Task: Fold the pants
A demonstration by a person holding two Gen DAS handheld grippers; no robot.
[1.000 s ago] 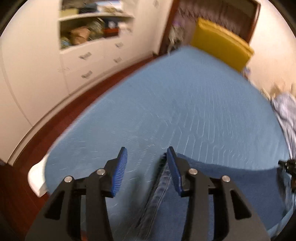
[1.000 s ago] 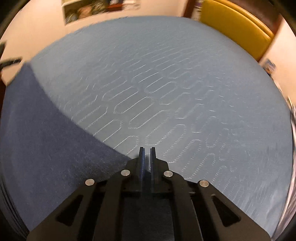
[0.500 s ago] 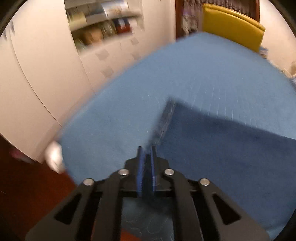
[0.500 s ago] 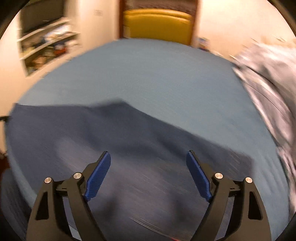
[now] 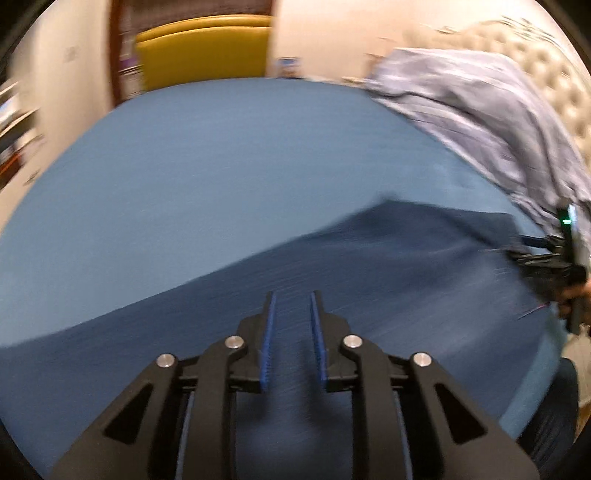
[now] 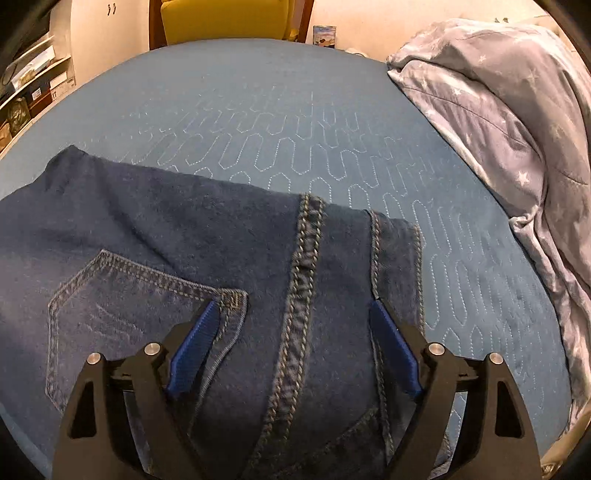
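Note:
Dark blue jeans (image 6: 177, 236) lie flat on the blue quilted bed (image 6: 295, 122), back pocket and seat seam facing up. My right gripper (image 6: 291, 314) is wide open just above the seat, with the centre seam between its fingers. In the left wrist view the jeans (image 5: 369, 273) spread across the bed, blurred. My left gripper (image 5: 291, 306) hovers over them, jaws slightly apart, holding nothing. The right gripper (image 5: 546, 254) shows at the far right edge of that view.
A crumpled grey star-print duvet (image 6: 509, 122) lies along the right side of the bed. A yellow headboard or chair (image 6: 225, 18) stands at the far end. Shelves (image 6: 26, 88) line the left wall. A tufted cream surface (image 5: 535, 74) is behind the duvet.
My left gripper went from shut to slightly open and swung right over the jeans. My right gripper, open since half a second ago, settled above the seat seam. The jeans now lie flat.

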